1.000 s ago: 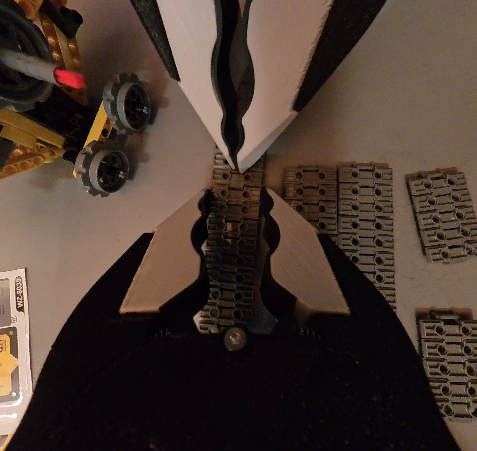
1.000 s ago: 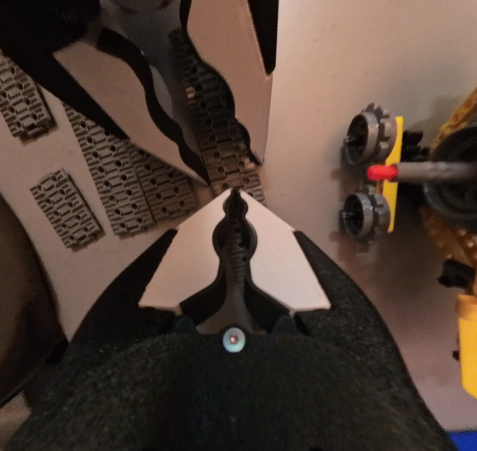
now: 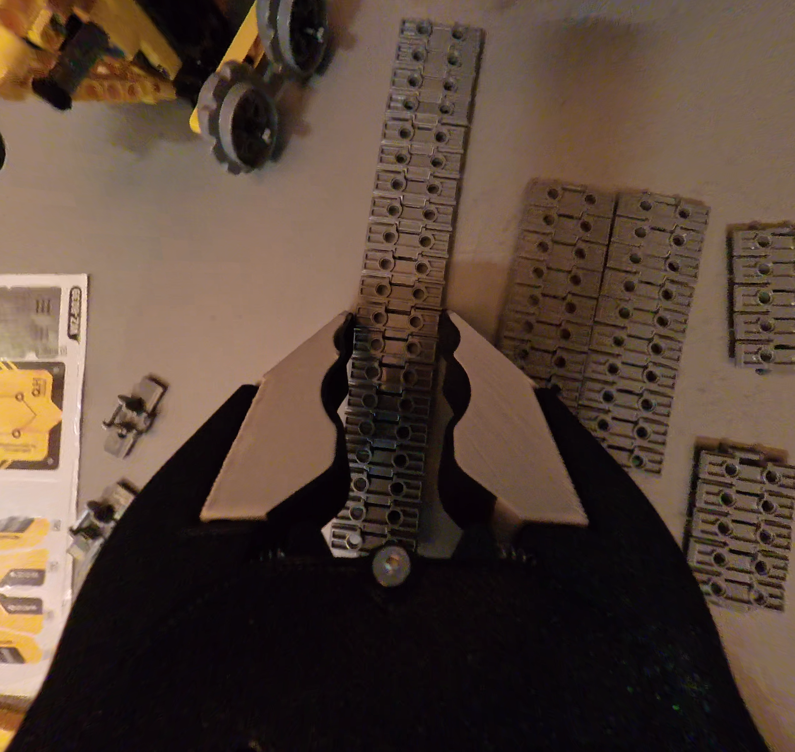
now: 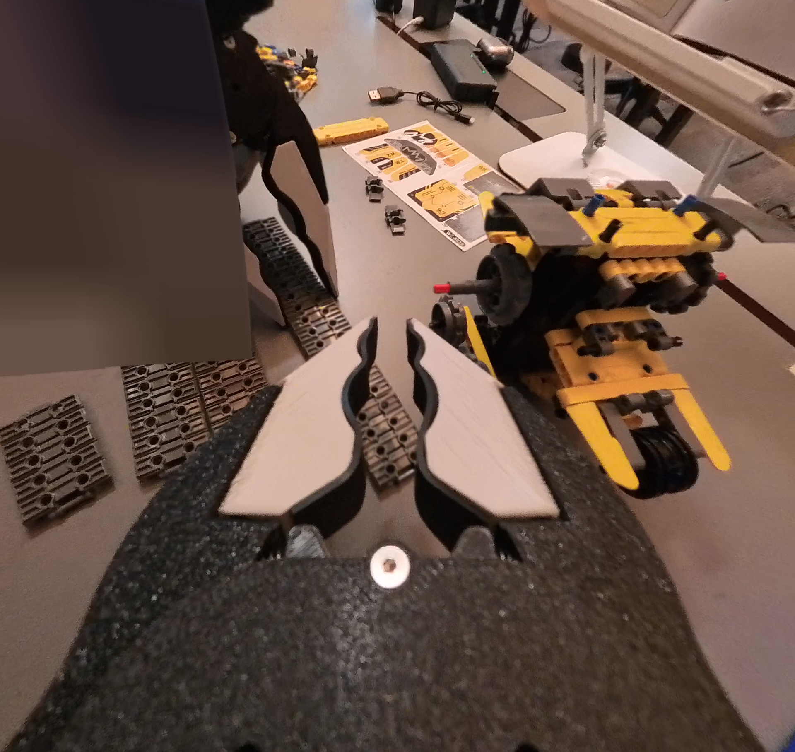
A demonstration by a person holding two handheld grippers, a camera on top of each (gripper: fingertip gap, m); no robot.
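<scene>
Centrally, the long grey track strip (image 3: 423, 198) lies flat on the table (image 3: 215, 232). The left gripper (image 3: 398, 322) straddles its near end, jaws close beside both edges; whether they pinch it cannot be told. The right gripper (image 4: 391, 327) hangs above the strip's far end, jaws parted, holding nothing. Beside the strip lie shorter track pieces (image 3: 602, 314) on one side, the yellow toy vehicle (image 4: 602, 301) and sticker sheet (image 3: 38, 387) on the other.

Left wrist view looks steeply down, close over the counter (image 3: 215, 223); right wrist view sits higher, facing obliquely across it. Both share the long grey track strip (image 3: 413, 258), the sticker sheet (image 4: 434, 180) and the yellow brick vehicle (image 4: 602, 292)
</scene>
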